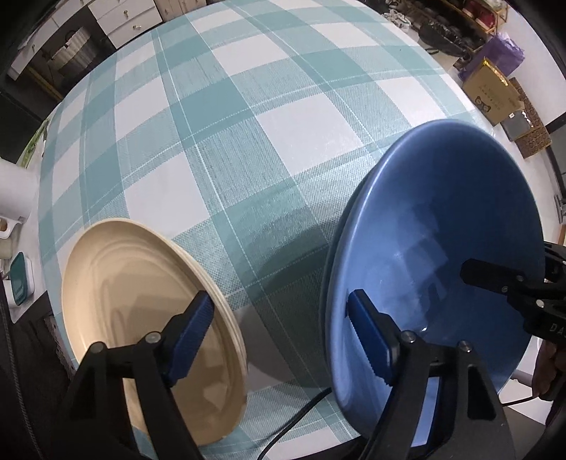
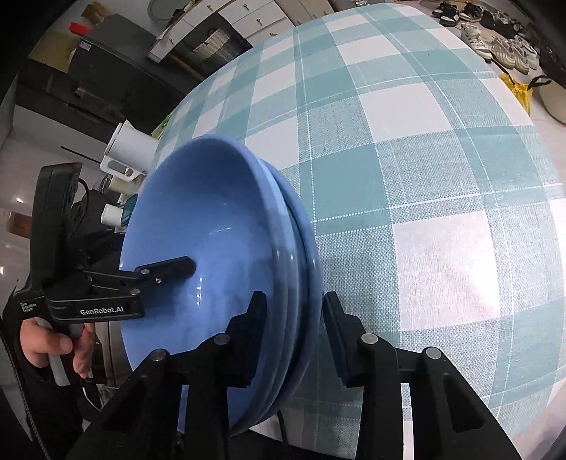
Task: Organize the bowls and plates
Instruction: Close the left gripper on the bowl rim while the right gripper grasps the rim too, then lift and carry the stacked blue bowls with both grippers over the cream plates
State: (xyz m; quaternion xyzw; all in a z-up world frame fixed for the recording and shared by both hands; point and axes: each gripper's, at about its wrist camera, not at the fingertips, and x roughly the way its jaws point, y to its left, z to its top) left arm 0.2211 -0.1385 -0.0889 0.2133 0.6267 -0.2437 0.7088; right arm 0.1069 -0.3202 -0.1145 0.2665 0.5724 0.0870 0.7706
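A stack of blue bowls [image 1: 435, 247] sits on the checked tablecloth at the right of the left wrist view, and it fills the left half of the right wrist view [image 2: 212, 269]. A stack of beige plates [image 1: 141, 318] lies at the lower left. My left gripper [image 1: 283, 318] is open, its fingers spread over the gap between plates and bowls. My right gripper [image 2: 293, 325] is open and straddles the near rim of the bowl stack, one finger inside, one outside. The left gripper also shows in the right wrist view [image 2: 169, 269], a finger over the bowl.
The teal and white checked tablecloth [image 1: 247, 141] covers the table. A black cable [image 1: 293, 424] runs off the near edge. White drawers [image 1: 123, 17], a cardboard box [image 1: 491, 95] and shoes [image 2: 495, 39] lie beyond the table on the floor.
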